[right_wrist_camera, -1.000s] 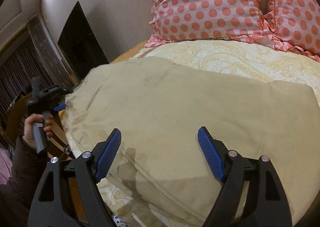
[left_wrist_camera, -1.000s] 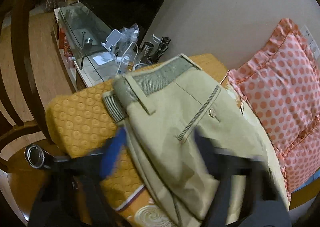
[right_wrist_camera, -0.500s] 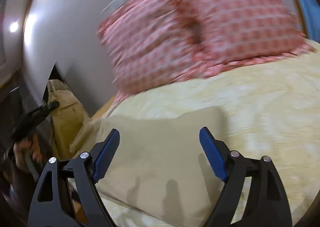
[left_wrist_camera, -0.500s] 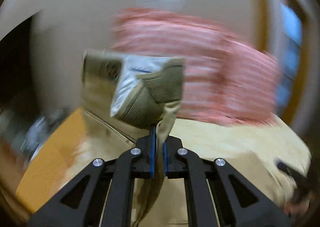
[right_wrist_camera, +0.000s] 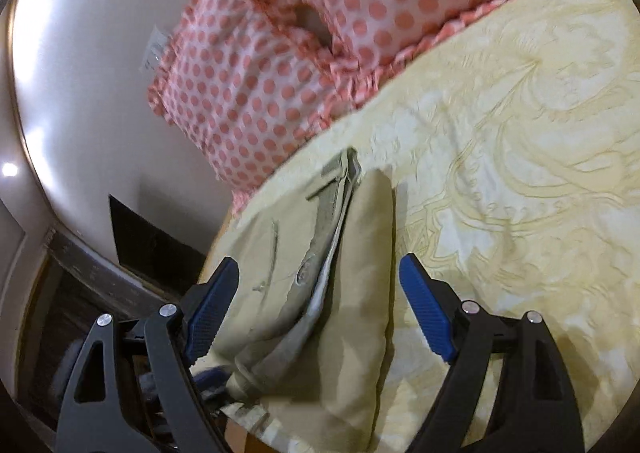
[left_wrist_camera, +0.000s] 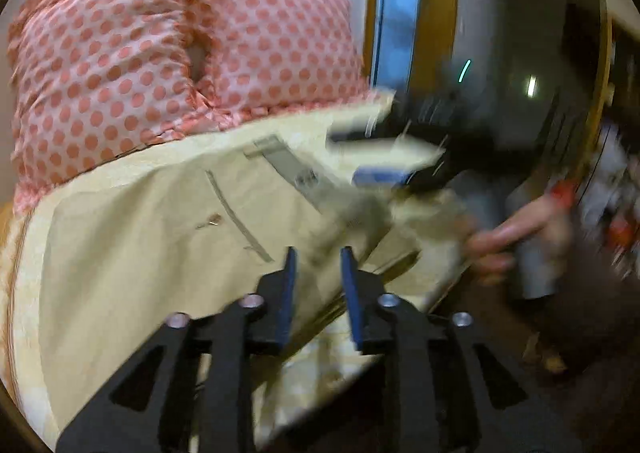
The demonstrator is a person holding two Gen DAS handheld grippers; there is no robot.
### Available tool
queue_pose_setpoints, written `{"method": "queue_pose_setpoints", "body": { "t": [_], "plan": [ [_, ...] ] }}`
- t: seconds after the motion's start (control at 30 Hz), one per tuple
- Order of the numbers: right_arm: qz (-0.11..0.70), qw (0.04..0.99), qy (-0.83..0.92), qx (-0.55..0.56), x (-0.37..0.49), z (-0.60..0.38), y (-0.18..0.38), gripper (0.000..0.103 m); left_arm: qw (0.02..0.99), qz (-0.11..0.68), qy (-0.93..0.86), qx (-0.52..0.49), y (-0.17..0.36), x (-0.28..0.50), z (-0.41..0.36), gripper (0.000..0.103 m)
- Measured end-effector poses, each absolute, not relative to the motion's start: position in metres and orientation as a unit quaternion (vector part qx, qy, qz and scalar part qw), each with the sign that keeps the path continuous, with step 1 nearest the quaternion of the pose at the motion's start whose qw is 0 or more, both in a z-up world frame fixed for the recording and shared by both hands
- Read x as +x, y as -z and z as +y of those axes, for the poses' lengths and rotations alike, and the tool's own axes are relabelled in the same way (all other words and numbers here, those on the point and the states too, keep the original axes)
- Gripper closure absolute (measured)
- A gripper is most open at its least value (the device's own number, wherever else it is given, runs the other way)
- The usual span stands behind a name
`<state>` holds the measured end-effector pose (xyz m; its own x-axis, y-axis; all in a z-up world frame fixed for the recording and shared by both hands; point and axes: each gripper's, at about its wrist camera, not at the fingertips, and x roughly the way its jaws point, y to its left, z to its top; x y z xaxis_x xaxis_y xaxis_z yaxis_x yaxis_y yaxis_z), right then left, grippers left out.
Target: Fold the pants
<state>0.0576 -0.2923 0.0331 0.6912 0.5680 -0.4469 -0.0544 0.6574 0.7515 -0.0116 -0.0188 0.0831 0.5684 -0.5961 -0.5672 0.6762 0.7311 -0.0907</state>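
We have the pants (right_wrist_camera: 320, 293) folded over once near the bed's (right_wrist_camera: 520, 181) left edge, waistband toward the pillow (right_wrist_camera: 280, 53). Left gripper (left_wrist_camera: 316, 277) slightly apart, holding nothing; right gripper (right_wrist_camera: 320, 301) wide apart above the pants. Further folding appears to remain.

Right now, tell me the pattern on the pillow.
The pillow is pale pink with coral polka dots and a ruffled edge; the right wrist view shows it best.

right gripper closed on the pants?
No. In the right wrist view the right gripper is open, its blue fingers spread wide either side of the folded pants on the bed.
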Motion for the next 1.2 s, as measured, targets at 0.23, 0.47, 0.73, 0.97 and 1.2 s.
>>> {"method": "queue_pose_setpoints", "body": {
  "t": [0.23,0.47,0.73,0.97,1.2],
  "plan": [
    [0.393,0.855,-0.171,0.293,0.098,-0.268,-0.031,0.032,0.916,0.356,0.166,-0.077,-0.094,0.086,0.11,0.044],
    [0.408,0.858,-0.166,0.265,0.111,-0.262,-0.032,0.044,0.866,0.458,0.166,-0.116,-0.057,0.166,0.132,0.041],
    [0.394,0.825,-0.252,0.318,0.126,-0.274,-0.038,0.089,0.842,0.475,0.212,-0.14,-0.051,0.196,0.118,0.097],
    [0.333,0.864,-0.222,0.304,0.178,-0.297,-0.078,0.091,0.882,0.412,0.198,-0.113,-0.09,0.244,0.077,0.098],
    [0.389,0.889,-0.093,0.223,0.196,-0.311,-0.057,0.077,0.913,0.393,0.106,-0.022,-0.088,0.258,0.051,0.077]
  ]
}}
